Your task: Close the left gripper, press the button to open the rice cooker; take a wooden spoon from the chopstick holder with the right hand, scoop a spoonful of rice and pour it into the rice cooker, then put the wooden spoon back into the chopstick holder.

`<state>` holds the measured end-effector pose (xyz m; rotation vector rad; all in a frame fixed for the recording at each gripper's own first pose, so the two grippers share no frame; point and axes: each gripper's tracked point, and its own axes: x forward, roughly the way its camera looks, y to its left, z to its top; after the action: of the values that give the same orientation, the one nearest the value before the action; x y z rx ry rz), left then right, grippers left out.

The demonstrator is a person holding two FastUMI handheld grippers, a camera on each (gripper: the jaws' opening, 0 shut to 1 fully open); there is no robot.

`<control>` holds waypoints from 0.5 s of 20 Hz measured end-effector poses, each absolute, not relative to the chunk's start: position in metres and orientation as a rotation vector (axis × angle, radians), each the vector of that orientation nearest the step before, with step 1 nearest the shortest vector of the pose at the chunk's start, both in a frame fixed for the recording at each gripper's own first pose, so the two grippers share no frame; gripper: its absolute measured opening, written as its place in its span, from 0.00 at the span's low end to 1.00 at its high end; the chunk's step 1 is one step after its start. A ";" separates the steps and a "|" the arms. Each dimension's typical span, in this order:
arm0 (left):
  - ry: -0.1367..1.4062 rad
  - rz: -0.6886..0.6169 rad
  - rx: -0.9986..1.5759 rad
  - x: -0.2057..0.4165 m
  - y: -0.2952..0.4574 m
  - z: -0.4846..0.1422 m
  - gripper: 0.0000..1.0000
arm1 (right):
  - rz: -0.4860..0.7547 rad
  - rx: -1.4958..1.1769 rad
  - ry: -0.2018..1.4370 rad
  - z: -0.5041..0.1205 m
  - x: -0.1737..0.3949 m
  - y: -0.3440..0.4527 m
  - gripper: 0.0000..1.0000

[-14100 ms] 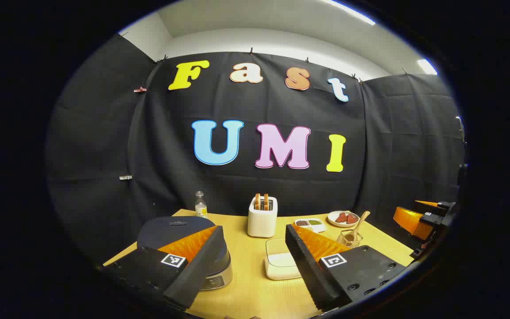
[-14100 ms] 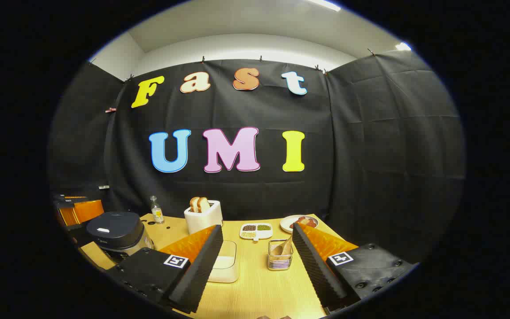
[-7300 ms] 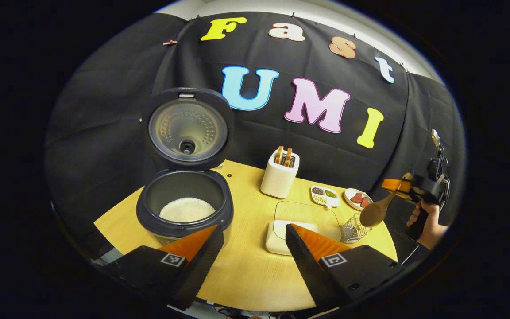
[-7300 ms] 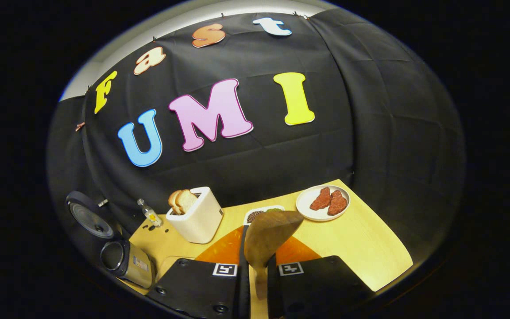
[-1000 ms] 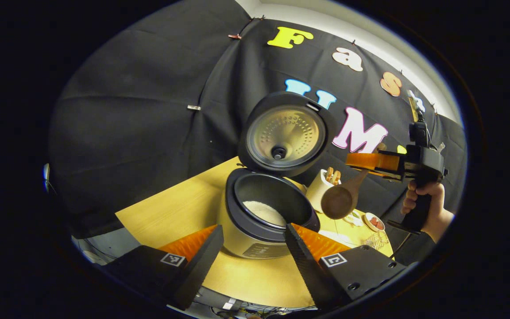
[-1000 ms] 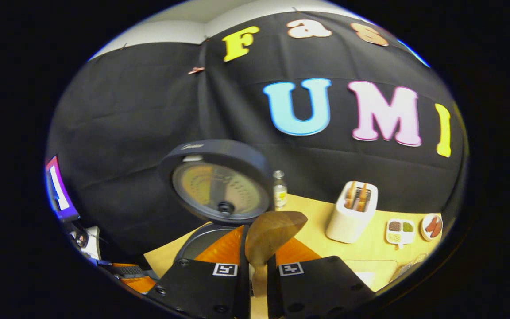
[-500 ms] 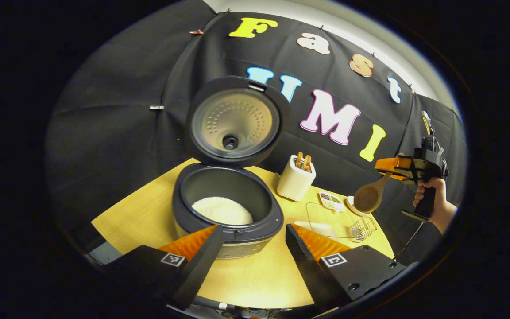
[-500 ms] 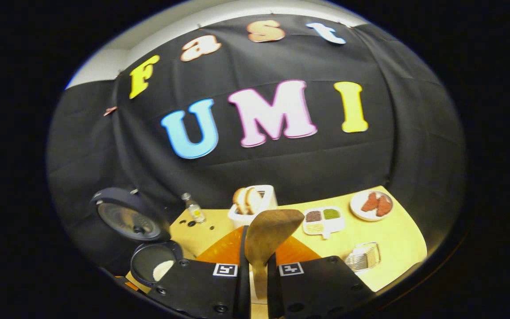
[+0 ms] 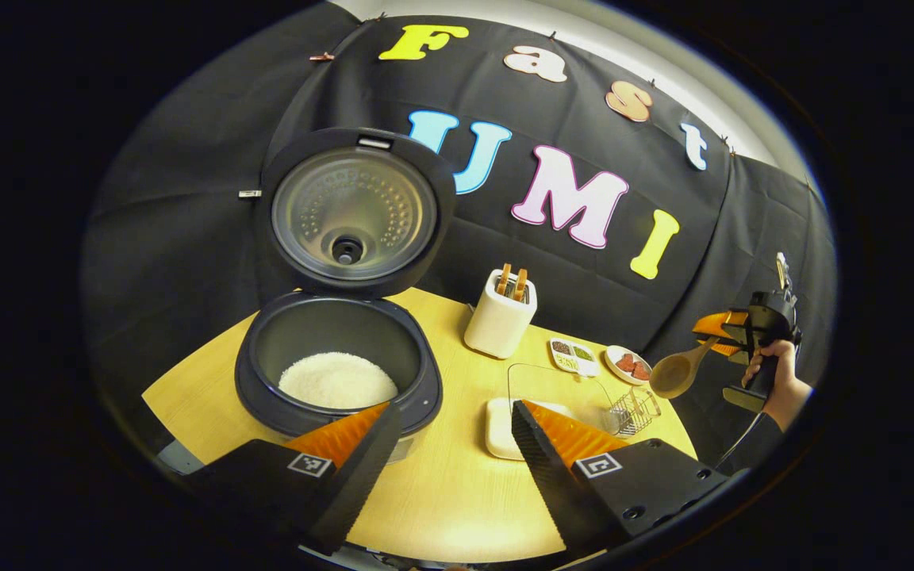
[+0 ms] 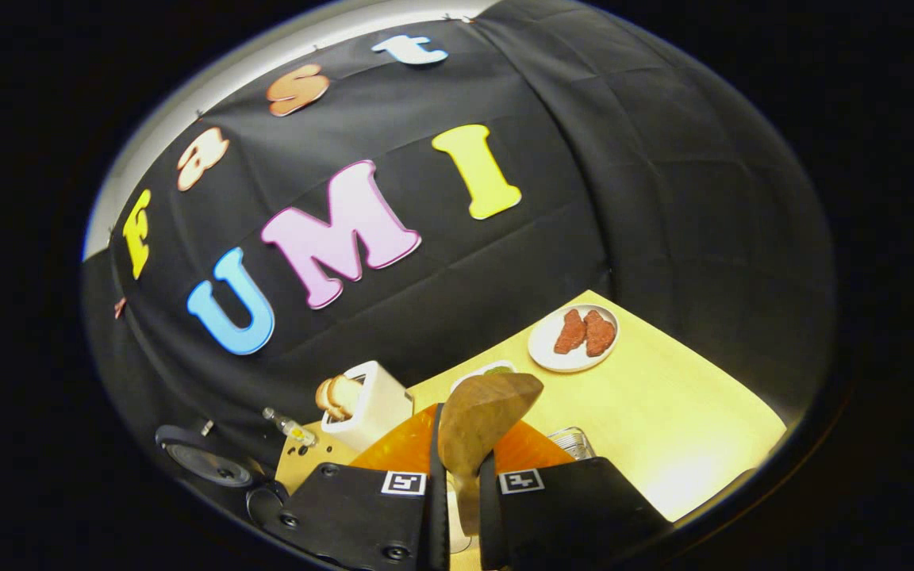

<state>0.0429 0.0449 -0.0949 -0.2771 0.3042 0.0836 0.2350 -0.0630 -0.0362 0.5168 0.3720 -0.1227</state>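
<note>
Left gripper view: right tool, clamped on wooden spoon, has swung from rice cooker toward chopstick holder at three o'clock, seemingly emptied; left tool gapes empty.

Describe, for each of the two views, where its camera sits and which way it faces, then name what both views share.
Left gripper view: rides the left gripper, fingers apart, facing the open rice cooker; a hand holds the right gripper farther off.
Right gripper view: rides the right gripper, tilted, facing the table's far corner; its fingers clamp the wooden spoon.
Shared: spoon, toaster, meat plate, cooker.
</note>
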 end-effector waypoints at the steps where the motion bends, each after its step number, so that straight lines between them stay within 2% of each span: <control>1: 0.303 0.094 -0.277 0.044 0.039 -0.093 0.96 | -0.142 0.538 0.378 -0.043 0.239 -0.075 0.19; 3: 0.311 0.113 -0.271 0.049 0.024 -0.094 0.95 | -0.174 0.568 0.402 -0.064 0.250 -0.095 0.19; 4: 0.323 0.128 -0.270 0.050 0.017 -0.097 0.92 | -0.185 0.576 0.420 -0.075 0.254 -0.103 0.19; 5: 0.329 0.139 -0.273 0.052 0.009 -0.099 0.96 | -0.192 0.575 0.431 -0.085 0.257 -0.110 0.19; 7: 0.328 0.159 -0.277 0.052 -0.008 -0.098 0.92 | -0.206 0.560 0.468 -0.109 0.263 -0.122 0.19; 8: 0.326 0.171 -0.275 0.052 -0.014 -0.096 0.95 | -0.205 0.554 0.492 -0.121 0.266 -0.125 0.19; 10: 0.336 0.195 -0.268 0.052 -0.025 -0.098 0.95 | -0.189 0.551 0.526 -0.139 0.273 -0.124 0.19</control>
<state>0.0518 -0.0251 -0.0977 -0.2682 0.3357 0.1953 0.2730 -0.1238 -0.1392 0.5511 0.5262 -0.1891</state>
